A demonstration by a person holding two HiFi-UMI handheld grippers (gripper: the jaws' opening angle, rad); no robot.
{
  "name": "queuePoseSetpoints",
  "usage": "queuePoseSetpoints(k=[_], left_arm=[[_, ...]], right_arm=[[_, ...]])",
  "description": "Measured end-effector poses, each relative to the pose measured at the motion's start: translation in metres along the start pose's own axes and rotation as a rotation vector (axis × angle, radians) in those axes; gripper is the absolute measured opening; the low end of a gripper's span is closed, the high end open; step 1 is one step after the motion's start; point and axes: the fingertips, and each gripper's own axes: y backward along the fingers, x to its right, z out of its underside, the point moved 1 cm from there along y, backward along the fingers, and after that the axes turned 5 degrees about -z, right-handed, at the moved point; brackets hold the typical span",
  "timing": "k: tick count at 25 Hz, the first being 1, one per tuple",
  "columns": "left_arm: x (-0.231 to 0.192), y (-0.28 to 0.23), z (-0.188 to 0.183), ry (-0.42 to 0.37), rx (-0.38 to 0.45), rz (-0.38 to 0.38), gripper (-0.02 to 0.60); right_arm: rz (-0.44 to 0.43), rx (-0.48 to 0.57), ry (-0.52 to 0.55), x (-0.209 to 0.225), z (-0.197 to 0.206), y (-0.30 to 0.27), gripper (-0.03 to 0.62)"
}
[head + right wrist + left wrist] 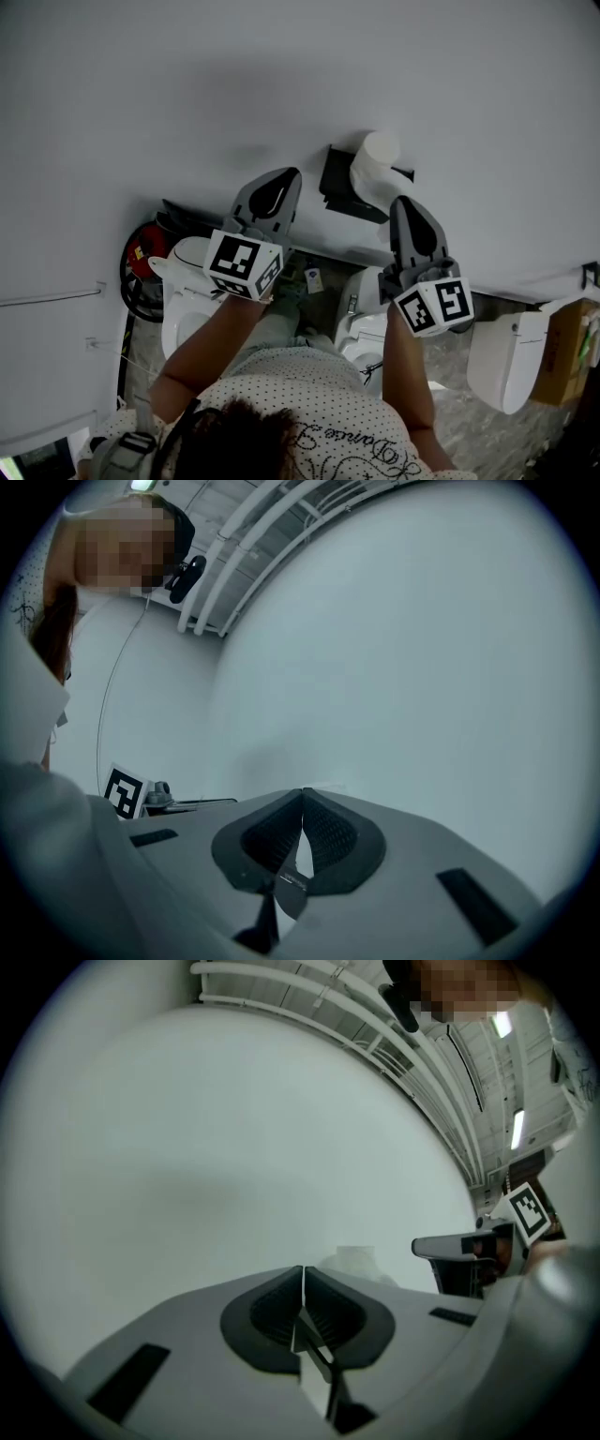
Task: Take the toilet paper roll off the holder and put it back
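With both pairs of jaws pressed together on nothing, the right hand-held gripper point(405, 206) points at the toilet paper roll point(373, 164), which sits on the holder point(339, 180). The left hand-held gripper point(283, 178) is farther off, at the holder's other side.

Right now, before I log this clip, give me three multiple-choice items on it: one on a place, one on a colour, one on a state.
1. Where is the toilet paper roll?
A. on the holder
B. lying loose below it
C. out of sight

2. What colour is the holder?
A. white
B. black
C. red

3. How do the jaws of the left gripper and the right gripper stand?
A. together, nothing held
B. wide apart
C. clamped on the roll

Answers:
1. A, the head view shows the roll mounted there.
2. B, it is dark against the pale wall.
3. A, each gripper view shows its pads meeting with nothing between them.
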Motion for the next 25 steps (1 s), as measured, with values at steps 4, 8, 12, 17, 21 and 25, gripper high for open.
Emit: queuePoseSetpoints(k=[4, 8, 12, 17, 21, 25], left_arm=[[0.011, -0.012, -0.007, -0.019, 0.009, 0.041, 0.005], [0.028, -0.02, -0.018, -0.03, 0.021, 0.083, 0.005], [0.036, -0.021, -0.026, -0.039, 0.035, 0.111, 0.005], [0.036, -0.021, -0.029, -0.035, 0.038, 0.102, 0.005], [0.03, -0.023, -0.026, -0.025, 0.026, 0.077, 0.005], [0.025, -0.024, -0.026, -0.016, 0.024, 0.057, 0.005]], right_arm=[[0.035, 0.012, 0.028, 0.007, -0.011, 0.01, 0.024], [0.066, 0.031, 0.03, 0.017, -0.024, 0.026, 0.124], [0.08, 0.056, 0.04, 0.015, -0.033, 0.035, 0.213], [0.019, 0.069, 0.036, 0.0, -0.041, 0.027, 0.27], [-0.011, 0.019, 0.046, -0.001, -0.036, 0.011, 0.279], [0.014, -0.047, 0.085, 0.007, -0.026, 0.0, 0.285]])
